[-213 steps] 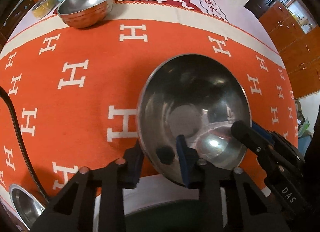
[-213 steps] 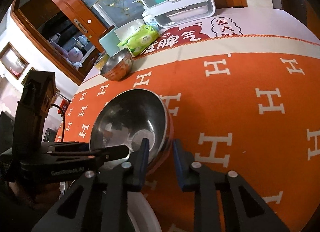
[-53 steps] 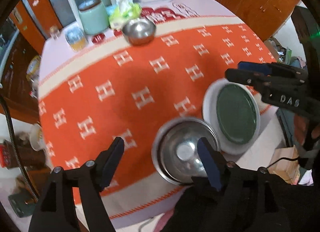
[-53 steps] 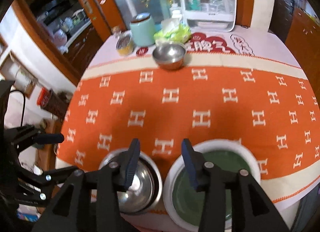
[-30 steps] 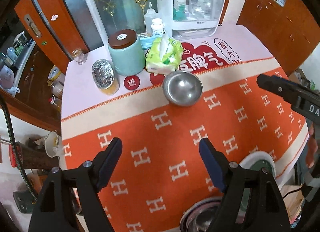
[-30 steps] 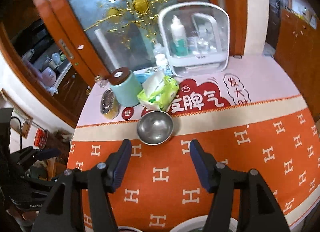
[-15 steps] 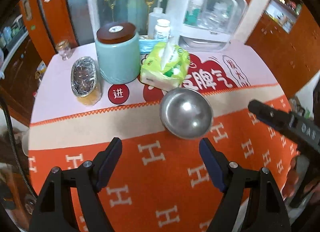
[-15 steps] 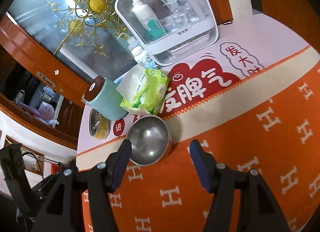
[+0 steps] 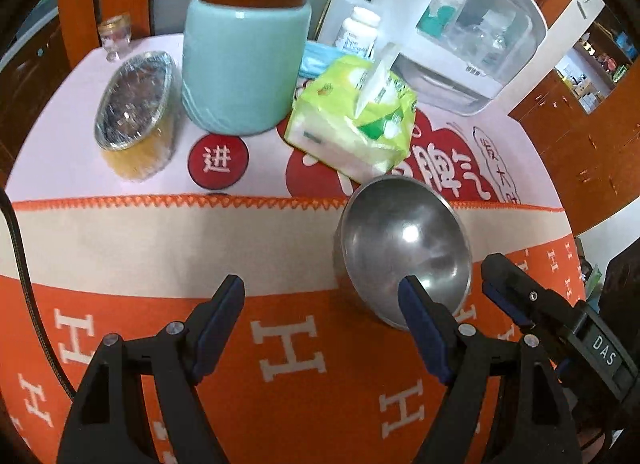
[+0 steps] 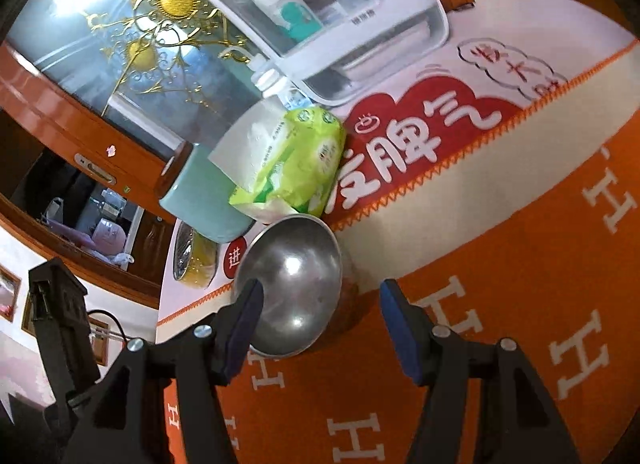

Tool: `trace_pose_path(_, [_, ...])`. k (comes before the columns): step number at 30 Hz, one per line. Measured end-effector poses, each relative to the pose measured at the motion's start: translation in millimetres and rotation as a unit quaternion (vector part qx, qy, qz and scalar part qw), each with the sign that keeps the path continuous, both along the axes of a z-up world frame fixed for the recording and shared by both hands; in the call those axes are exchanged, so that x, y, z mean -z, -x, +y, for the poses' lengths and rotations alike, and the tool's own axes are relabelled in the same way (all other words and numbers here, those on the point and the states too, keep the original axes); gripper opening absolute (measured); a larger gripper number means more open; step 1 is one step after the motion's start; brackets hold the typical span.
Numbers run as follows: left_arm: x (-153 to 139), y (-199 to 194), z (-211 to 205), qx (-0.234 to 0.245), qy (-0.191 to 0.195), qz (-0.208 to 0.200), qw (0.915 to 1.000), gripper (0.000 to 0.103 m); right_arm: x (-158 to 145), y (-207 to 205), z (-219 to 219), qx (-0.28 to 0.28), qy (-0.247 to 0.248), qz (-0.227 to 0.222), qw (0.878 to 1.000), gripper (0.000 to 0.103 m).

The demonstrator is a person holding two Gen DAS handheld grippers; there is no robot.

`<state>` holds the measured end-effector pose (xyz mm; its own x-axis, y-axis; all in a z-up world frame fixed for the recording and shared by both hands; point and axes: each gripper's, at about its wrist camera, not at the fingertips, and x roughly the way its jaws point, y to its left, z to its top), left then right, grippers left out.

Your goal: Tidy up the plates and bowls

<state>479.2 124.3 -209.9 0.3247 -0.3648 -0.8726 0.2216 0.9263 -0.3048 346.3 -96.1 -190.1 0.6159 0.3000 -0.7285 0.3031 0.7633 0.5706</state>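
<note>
A: Jaws of the left gripper [image 9: 322,306] stood wide apart, empty, in its own wrist view. Where was the steel bowl [image 9: 402,254]?

B: Upright on the orange tablecloth [image 9: 280,336], just in front of the green tissue pack [image 9: 352,124], with the right finger's tip over its near rim. A teal jar [image 9: 244,64] sat well to the left.

A: And the right wrist view?

B: Right gripper [image 10: 322,318] was also spread and empty; the steel bowl [image 10: 292,284] lay nearer its left finger, not centred, close to the tissue pack [image 10: 294,168].

A: How should the pickup have gone?

B: I'd judge one finger should have gone inside the rim, one outside, pinching the near wall only. Thin polished steel slips, so seat deep, then lift straight clear of the tissues.
</note>
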Motion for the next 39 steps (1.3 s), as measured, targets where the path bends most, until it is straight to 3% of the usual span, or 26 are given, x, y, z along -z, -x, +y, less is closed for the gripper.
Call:
trace_pose_path(4, [16,-2,-5,0.003,0.001,0.014,0.9999,0.078,15,-4,0,-0.008,-0.008,0.013,1.0,0.06])
trace_pose_path(12, [30,-5,-10,0.004,0.023,0.027,0.9994,0.067,36,-6,-4,-0.004,-0.042,0.034,0.999,0.038])
trace_pose_path(15, [35,-6,-13,0.001,0.034,0.029,0.999,0.063,38,-6,-4,-0.007,-0.049,0.033,0.998,0.038])
trace_pose_path(21, [39,-2,-15,0.0,0.056,0.044,0.9974,0.043,38,-4,-1,-0.018,-0.062,0.033,0.997,0.026])
trace_pose_path(31, [47,7,-16,-0.008,0.062,0.078,0.995,0.014,40,5,8,-0.029,-0.075,0.055,0.995,0.017])
trace_pose_path(39, [45,21,-8,-0.009,0.057,0.09,0.9943,0.014,37,15,16,-0.035,-0.07,0.073,0.994,0.016])
